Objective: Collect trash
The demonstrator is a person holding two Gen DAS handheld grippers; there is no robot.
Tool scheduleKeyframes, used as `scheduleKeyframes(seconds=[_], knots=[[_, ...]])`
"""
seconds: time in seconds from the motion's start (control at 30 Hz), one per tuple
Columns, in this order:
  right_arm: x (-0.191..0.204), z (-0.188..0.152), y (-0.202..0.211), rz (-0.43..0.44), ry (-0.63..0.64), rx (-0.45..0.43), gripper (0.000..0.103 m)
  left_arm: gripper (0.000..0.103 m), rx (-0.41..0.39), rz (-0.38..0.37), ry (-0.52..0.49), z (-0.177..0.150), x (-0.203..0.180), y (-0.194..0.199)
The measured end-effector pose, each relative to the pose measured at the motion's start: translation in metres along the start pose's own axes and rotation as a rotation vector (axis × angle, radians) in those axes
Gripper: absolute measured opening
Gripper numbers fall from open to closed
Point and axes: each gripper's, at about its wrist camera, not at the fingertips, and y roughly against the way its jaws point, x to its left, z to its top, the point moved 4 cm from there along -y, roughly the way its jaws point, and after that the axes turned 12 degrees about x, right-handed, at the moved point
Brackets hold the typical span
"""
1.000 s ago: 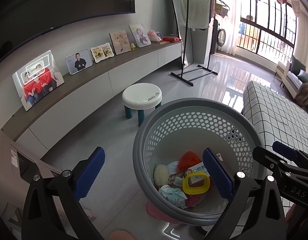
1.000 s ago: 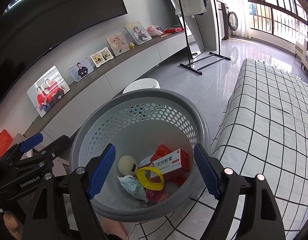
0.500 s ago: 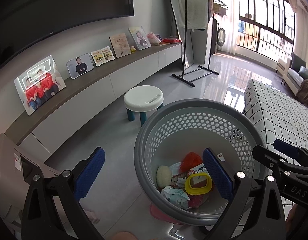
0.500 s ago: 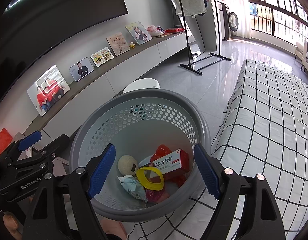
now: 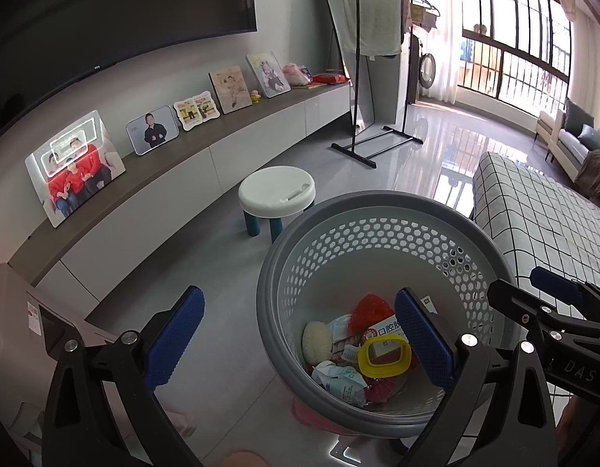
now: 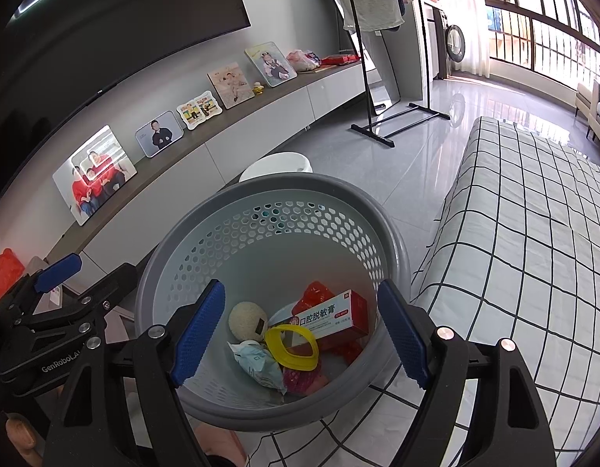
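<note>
A grey perforated basket (image 5: 377,210) (image 6: 268,190) stands on the floor beside the checked bed. Inside lie a red-and-white toothpaste box (image 6: 331,315), a yellow ring (image 6: 292,346) (image 5: 383,356), a cream sponge ball (image 6: 247,321) (image 5: 316,340), a crumpled pale wrapper (image 6: 259,366) and red packaging (image 6: 313,294). My left gripper (image 5: 300,342) is open and empty, hovering above the basket's left rim. My right gripper (image 6: 300,334) is open and empty, above the basket's opening. Each gripper shows at the edge of the other's view.
A white stool with teal legs (image 5: 276,194) stands behind the basket. A long low cabinet (image 5: 230,148) with photo frames runs along the wall. A clothes rack (image 5: 362,78) stands further back. The checked bed (image 6: 533,233) lies to the right.
The left gripper has tilted or drawn back slightly, so the basket sits a little lower and further right in its view. The right gripper has hardly moved.
</note>
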Motion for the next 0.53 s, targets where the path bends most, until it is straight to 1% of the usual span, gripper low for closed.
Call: scheduleKeyframes(seconds=[0.53], knots=[[0.0005, 0.0002, 0.0005, -0.001, 0.002, 0.000, 0.077, 0.097, 0.012, -0.009, -0.007, -0.0002, -0.0016, -0.0026]])
